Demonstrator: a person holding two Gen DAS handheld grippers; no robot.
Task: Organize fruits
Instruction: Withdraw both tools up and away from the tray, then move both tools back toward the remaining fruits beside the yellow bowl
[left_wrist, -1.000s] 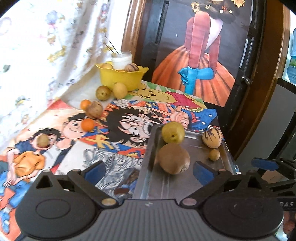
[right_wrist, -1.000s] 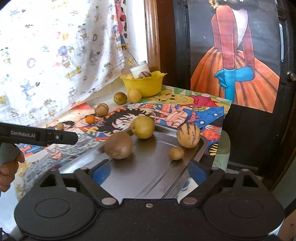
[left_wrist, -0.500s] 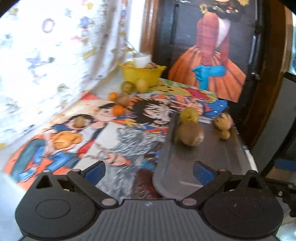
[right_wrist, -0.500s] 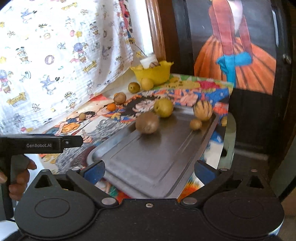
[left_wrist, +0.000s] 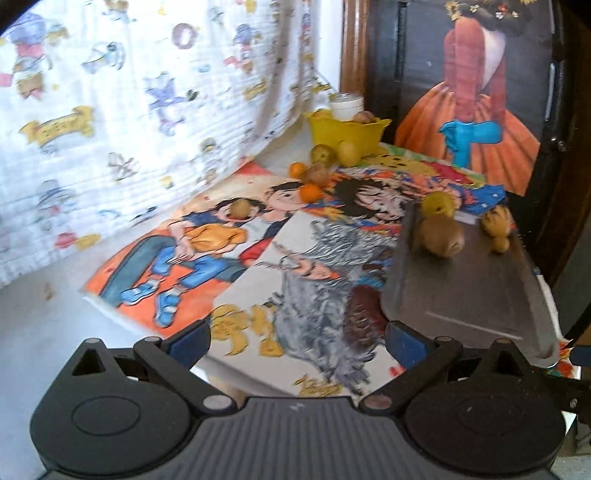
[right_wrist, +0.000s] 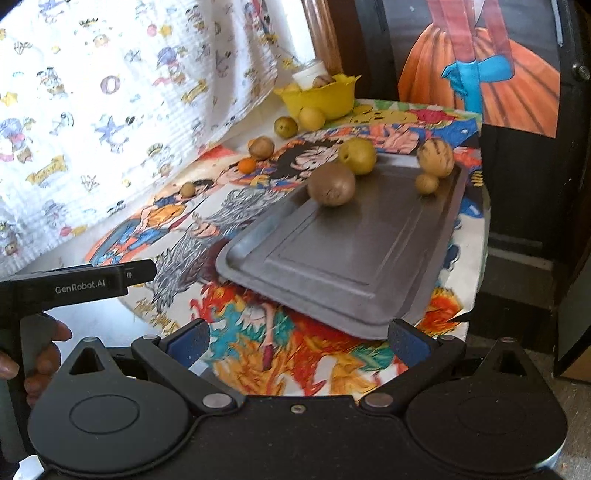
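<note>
A grey metal tray (right_wrist: 332, 258) lies on the cartoon-printed table. At its far end sit a brown fruit (right_wrist: 331, 183), a yellow-green fruit (right_wrist: 357, 156), a striped yellow fruit (right_wrist: 435, 153) and a small tan fruit (right_wrist: 426, 183). The same tray (left_wrist: 461, 295) shows at the right of the left wrist view. Several loose fruits, among them an orange one (left_wrist: 311, 192), lie on the table short of a yellow bowl (right_wrist: 321, 96). My left gripper (left_wrist: 297, 338) and right gripper (right_wrist: 297, 338) both stand open with nothing between their fingers, at the near table edge, well short of the fruit.
A white cartoon-print curtain (left_wrist: 129, 110) hangs along the left. A dark door with a painted figure (left_wrist: 476, 92) stands behind the table. A hand (right_wrist: 37, 354) holding the left gripper's handle shows at the left of the right wrist view. A white cup (left_wrist: 346, 105) stands behind the bowl.
Both grippers have drawn back from the tray, so the fruit now looks farther off and more of the table's near edge shows. Nothing was taken hold of.
</note>
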